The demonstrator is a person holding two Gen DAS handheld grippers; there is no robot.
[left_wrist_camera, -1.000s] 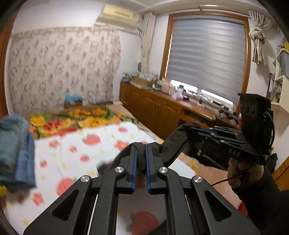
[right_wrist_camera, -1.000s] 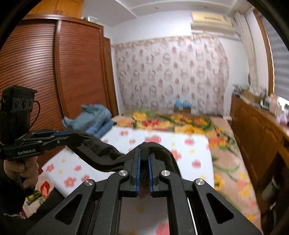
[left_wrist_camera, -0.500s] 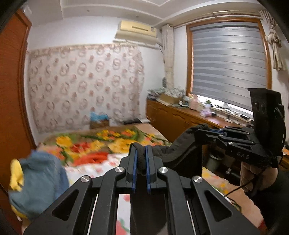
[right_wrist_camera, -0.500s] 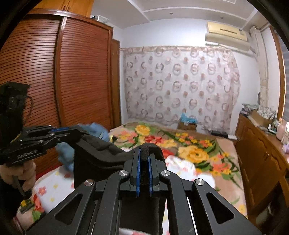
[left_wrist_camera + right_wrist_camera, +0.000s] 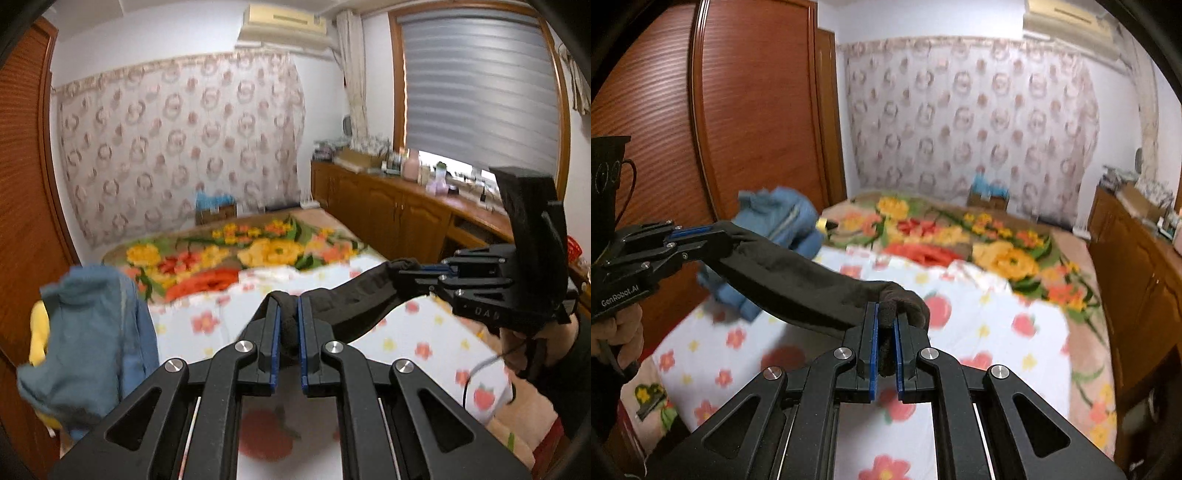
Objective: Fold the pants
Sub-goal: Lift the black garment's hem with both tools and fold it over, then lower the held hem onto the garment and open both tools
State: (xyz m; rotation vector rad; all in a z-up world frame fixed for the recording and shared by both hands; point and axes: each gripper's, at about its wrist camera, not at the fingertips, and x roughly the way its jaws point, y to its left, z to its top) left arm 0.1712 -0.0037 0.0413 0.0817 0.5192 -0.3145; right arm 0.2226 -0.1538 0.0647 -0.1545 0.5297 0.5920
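Black soft-knit pants point(image 5: 354, 302), one item, held in the air above the white flower-printed sheet point(image 5: 424, 332) of the bed; no part of the garment is seen lying flat on it.

Progress, judged: early. The fabric hangs as a slack band between the two tools, with no crease or stacked layer visible. Laying out, smoothing and every fold appear to remain.

Left gripper point(image 5: 287, 332): jaws nearly closed, blue pads pinching a bunched edge of the black cloth. In the left wrist view the band runs from this pinch toward 2 o'clock, to the other tool.

Right gripper point(image 5: 885, 341): jaws likewise nearly closed on a rolled lump of the same cloth. In the right wrist view the band runs toward 10 o'clock, up to the left tool.

Pose: both tools tilt moderately downward over the bed, facing the far patterned curtain point(image 5: 960, 110). Each is carried in a person's hand point(image 5: 550, 339), the fist wrapped round the grip below the body. The two are held apart, so the cloth sags only slightly.

Adjacent items: blue denim garment pile point(image 5: 92, 332) at 9 o'clock in the left wrist view, at the bed's edge by the wooden wardrobe point(image 5: 738, 110); floral blanket point(image 5: 960, 236) at 12 o'clock, beyond the sheet.
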